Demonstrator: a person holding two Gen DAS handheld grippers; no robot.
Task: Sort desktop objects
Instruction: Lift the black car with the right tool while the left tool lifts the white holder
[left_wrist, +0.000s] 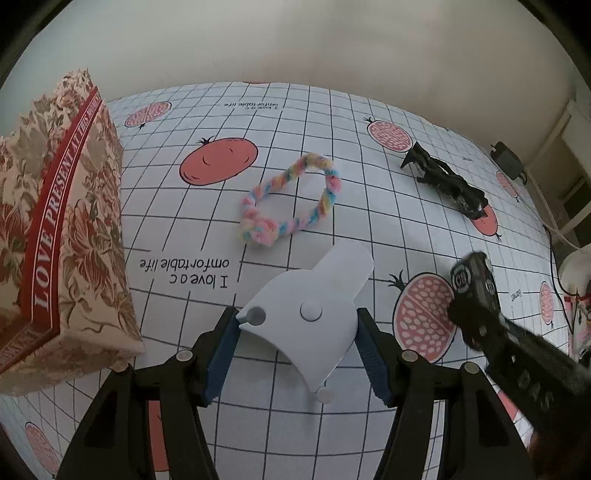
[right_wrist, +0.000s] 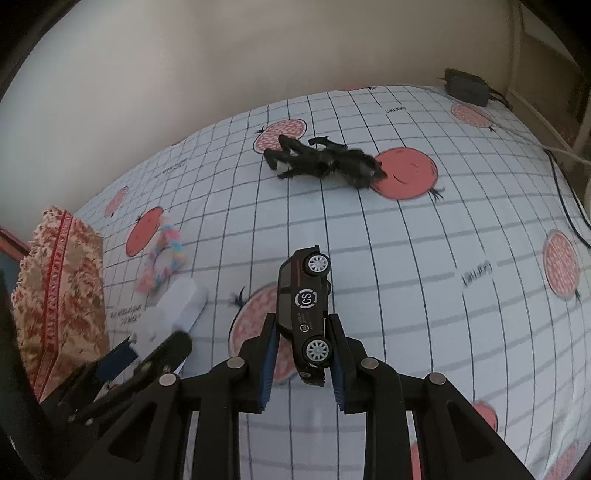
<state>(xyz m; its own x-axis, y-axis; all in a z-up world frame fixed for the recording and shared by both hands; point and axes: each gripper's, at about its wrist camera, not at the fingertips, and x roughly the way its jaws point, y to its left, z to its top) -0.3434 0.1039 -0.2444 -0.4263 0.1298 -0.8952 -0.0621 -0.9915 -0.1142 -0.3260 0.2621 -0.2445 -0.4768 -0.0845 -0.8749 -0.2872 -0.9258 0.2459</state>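
Observation:
My left gripper (left_wrist: 297, 325) is shut on a flat white plastic piece (left_wrist: 314, 306) with round studs, held above the checked cloth. My right gripper (right_wrist: 301, 332) is shut on a black toy car (right_wrist: 306, 306) marked "CS", held nose-up above the cloth. The car also shows at the right of the left wrist view (left_wrist: 476, 284). A pastel braided ring (left_wrist: 291, 199) lies on the cloth ahead of the left gripper. A black toy figure (right_wrist: 325, 162) lies farther back; it also shows in the left wrist view (left_wrist: 447, 181).
A floral gift box (left_wrist: 59, 236) stands at the left on the table; it shows in the right wrist view too (right_wrist: 59, 295). A black power adapter (right_wrist: 465, 86) and cables lie at the far right edge. A wall runs behind the table.

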